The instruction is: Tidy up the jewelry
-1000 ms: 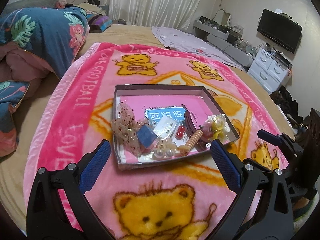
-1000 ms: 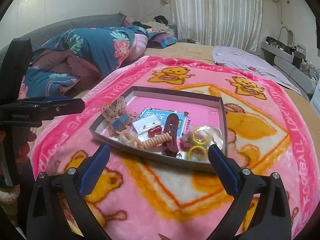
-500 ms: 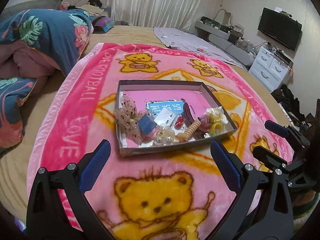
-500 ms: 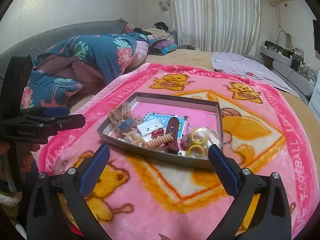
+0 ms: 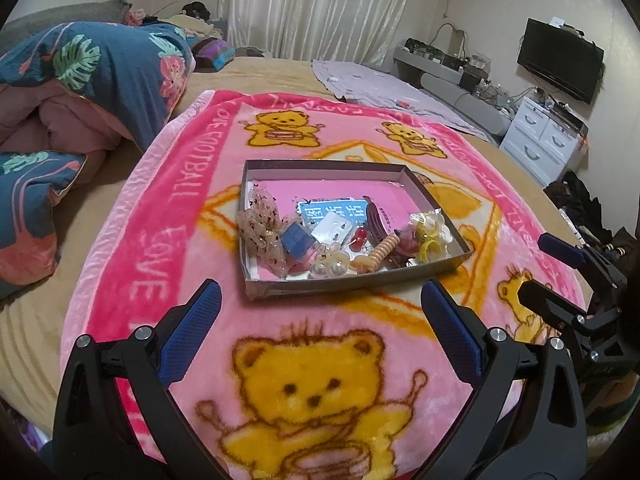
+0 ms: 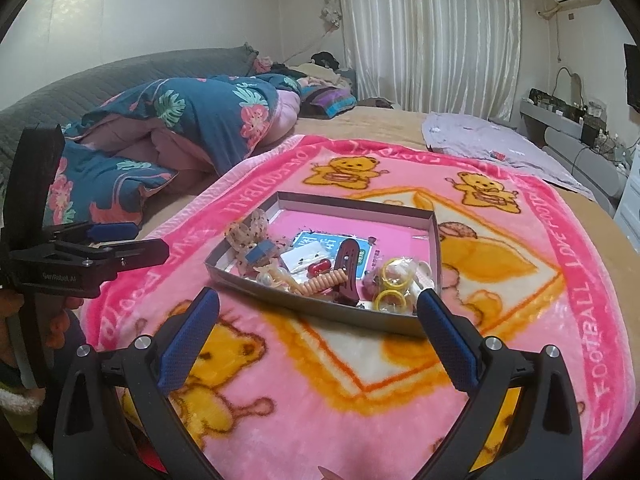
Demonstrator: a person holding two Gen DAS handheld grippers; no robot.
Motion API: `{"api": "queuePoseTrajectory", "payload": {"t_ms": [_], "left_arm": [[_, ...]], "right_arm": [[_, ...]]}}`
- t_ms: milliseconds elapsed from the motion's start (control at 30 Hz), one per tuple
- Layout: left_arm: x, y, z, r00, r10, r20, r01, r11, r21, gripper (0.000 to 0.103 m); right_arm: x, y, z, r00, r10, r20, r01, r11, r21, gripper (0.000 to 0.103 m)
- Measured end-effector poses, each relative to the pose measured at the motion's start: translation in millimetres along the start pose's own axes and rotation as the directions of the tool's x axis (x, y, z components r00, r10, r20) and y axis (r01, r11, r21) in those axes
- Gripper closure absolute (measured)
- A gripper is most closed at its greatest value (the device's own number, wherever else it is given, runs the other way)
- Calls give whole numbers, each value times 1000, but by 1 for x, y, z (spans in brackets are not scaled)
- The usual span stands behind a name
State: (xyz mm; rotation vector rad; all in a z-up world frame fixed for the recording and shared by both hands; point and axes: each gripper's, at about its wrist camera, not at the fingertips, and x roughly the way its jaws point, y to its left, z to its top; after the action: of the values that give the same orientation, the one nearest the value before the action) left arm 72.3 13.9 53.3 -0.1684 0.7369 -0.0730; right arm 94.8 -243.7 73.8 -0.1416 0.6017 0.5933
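Observation:
A shallow grey cardboard tray (image 5: 344,282) (image 6: 312,305) lies on a pink teddy-bear blanket (image 5: 312,380) (image 6: 320,380). Its near end holds a lace bow (image 5: 262,228), a blue box (image 5: 297,239), pearl pieces (image 5: 330,266), a peach coil hair tie (image 5: 380,250) (image 6: 320,282), a dark red clip (image 6: 347,268) and yellow rings (image 5: 430,238) (image 6: 392,286). My left gripper (image 5: 318,306) hangs open above the blanket, short of the tray's near wall. Just before the tray's near right corner my right gripper (image 6: 318,312) is open too, holding nothing.
A folded blue floral quilt (image 5: 80,80) (image 6: 192,120) is heaped at the left of the bed. Further back a lilac cloth (image 5: 380,88) lies spread. White drawers (image 5: 540,140) and a TV (image 5: 560,64) stand off the bed's right side. A person's hand (image 6: 60,320) holds the left gripper.
Both grippers have drawn back from the tray and risen, so the tray looks smaller and further away. The jaws stay wide apart and nothing in the tray has moved.

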Motion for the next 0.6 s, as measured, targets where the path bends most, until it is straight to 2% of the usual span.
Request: {"api": "queuePoseTrajectory", "payload": {"t_ms": [600], "left_arm": [[-14,-9,-24,999,28,17,-28,999,18,10]], "right_arm": [[-14,3,-10,1000,-14,22,14,1000,-3,4]]}}
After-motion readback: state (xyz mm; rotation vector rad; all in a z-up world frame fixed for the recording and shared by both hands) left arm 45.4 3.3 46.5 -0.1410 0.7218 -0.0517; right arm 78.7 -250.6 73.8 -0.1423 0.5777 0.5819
